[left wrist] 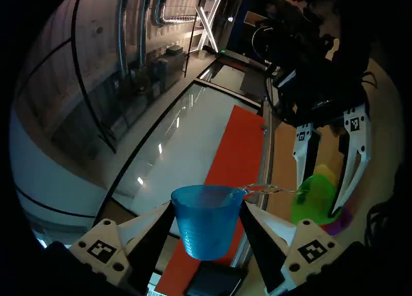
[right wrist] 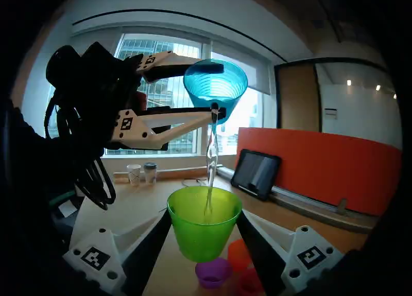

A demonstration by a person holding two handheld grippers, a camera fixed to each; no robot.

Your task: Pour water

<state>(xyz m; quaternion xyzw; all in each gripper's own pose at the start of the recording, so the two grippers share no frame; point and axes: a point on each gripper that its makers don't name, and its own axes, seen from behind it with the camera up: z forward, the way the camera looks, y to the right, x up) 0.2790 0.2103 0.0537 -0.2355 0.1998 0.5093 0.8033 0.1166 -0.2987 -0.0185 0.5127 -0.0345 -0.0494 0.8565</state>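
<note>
**Blue cup tipped over green cup, water running**

The left gripper point(left wrist: 206, 209) is clamped on a blue translucent cup point(left wrist: 206, 226), one finger pressing each side. In the right gripper view this cup is held high and tilted, with its lip downward. A thin stream of water point(right wrist: 210, 159) leaves the lip and falls into the cup below.

The right gripper point(right wrist: 204, 217) grips a green translucent cup point(right wrist: 204, 229) upright between both fingers, directly under the stream. The water level in it cannot be made out.

Under the green cup, on the wooden desk point(right wrist: 139, 203), stand a purple cup point(right wrist: 212, 272) and an orange cup point(right wrist: 238, 254) close together; their contents cannot be told. Two small cups point(right wrist: 134, 173) sit by the window. A tablet point(right wrist: 256, 173) leans near the orange partition point(right wrist: 329, 167).

Markings: black-and-white square markers point(right wrist: 96, 258) on the gripper fingers. A wall sign point(right wrist: 330, 113) is too small to read.
</note>
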